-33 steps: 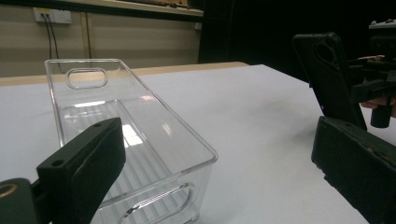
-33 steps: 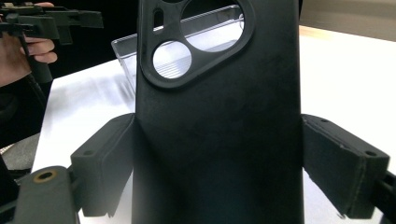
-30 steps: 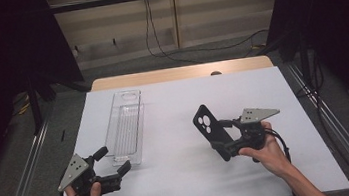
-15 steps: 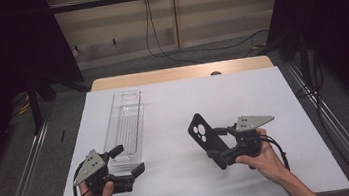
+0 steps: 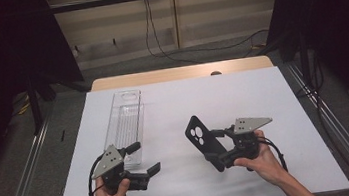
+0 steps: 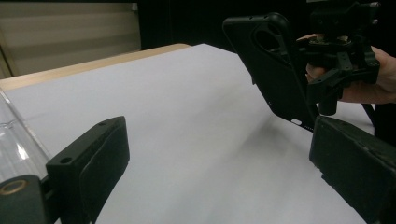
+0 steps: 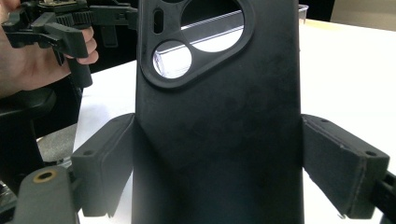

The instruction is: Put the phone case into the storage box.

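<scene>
A black phone case (image 5: 200,136) with a camera cut-out stands tilted above the white table top (image 5: 242,94), right of centre. My right gripper (image 5: 217,149) is shut on its lower part; in the right gripper view both pads press the case's (image 7: 219,116) side edges. My left gripper (image 5: 143,158) hovers at the front left with its jaws wide open and nothing between them, just off the near end of a long clear plastic tray (image 5: 125,118). From the left gripper (image 6: 219,177) view, the case (image 6: 273,65) and the right gripper (image 6: 341,51) are ahead to the right.
The clear tray lies lengthwise on the left half of the white sheet. A wooden table edge (image 5: 179,72) runs along the back. Metal rails (image 5: 25,171) flank both sides, and cables cross the floor behind.
My left gripper has moved right, from the front left corner to the tray's near end, still open. The right gripper and case have barely shifted.
</scene>
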{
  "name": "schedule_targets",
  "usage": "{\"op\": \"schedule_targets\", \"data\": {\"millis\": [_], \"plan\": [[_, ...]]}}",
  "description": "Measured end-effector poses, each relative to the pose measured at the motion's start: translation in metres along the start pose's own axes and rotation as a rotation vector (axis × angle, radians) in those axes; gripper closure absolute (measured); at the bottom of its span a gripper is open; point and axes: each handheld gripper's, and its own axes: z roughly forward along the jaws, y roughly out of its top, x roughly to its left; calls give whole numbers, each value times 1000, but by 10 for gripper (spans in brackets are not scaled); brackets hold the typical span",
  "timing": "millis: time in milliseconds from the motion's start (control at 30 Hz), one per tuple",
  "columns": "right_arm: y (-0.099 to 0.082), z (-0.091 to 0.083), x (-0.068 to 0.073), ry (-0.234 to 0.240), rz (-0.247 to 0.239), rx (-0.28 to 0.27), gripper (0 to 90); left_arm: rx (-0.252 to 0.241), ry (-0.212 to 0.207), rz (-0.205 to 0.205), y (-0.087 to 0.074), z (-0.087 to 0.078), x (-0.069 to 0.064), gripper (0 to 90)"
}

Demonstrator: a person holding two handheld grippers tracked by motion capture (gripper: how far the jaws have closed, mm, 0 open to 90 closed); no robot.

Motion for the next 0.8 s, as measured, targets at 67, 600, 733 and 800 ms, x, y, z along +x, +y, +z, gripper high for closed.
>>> {"op": "schedule_targets", "data": {"millis": [67,600,733,800], "plan": [[0,0,1,3,-3,1,139,1,-1,5,2,4,-1,43],[1,3,5,29,-16,8,139,-12,-93,6,19,34,-3,33],[1,3,6,31,-20,9,139,4,-100,17,25,41,-4,33],[1,3,5,32,-19,10,139,12,-109,-1,28,45,-3,32]]}}
